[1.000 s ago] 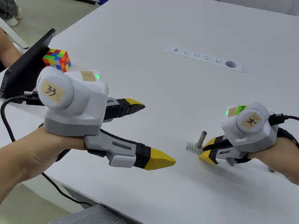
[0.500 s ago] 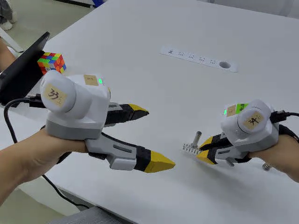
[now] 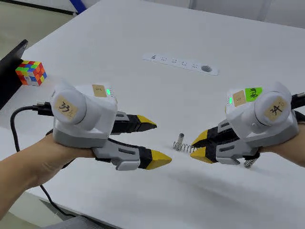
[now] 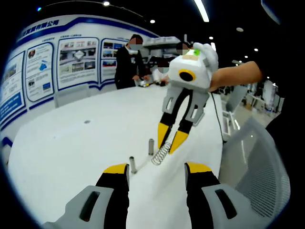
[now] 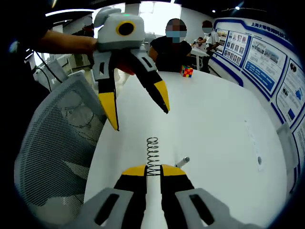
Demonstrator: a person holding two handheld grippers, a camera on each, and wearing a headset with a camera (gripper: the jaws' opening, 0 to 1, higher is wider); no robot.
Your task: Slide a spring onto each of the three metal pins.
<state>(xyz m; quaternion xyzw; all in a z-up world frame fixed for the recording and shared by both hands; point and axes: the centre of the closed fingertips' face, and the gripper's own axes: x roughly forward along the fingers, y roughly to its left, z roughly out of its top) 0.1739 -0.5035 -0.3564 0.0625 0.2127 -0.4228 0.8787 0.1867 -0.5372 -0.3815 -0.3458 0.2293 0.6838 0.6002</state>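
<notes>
My right gripper [image 3: 199, 145] pinches one end of the spring [image 3: 187, 148], which juts toward nine o'clock, its free end just beside an upright pin [image 3: 180, 140]. I judge it light and floppy, so I'd grip nearer midlength. My left gripper [image 3: 158, 141] gapes wide, empty.

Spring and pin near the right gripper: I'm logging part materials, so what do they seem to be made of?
The spring looks like thin bare steel wire: grey open coils with small glints. The pin looks like solid metal, silvery with a dull satin sheen. The look does not tell which alloy.
</notes>
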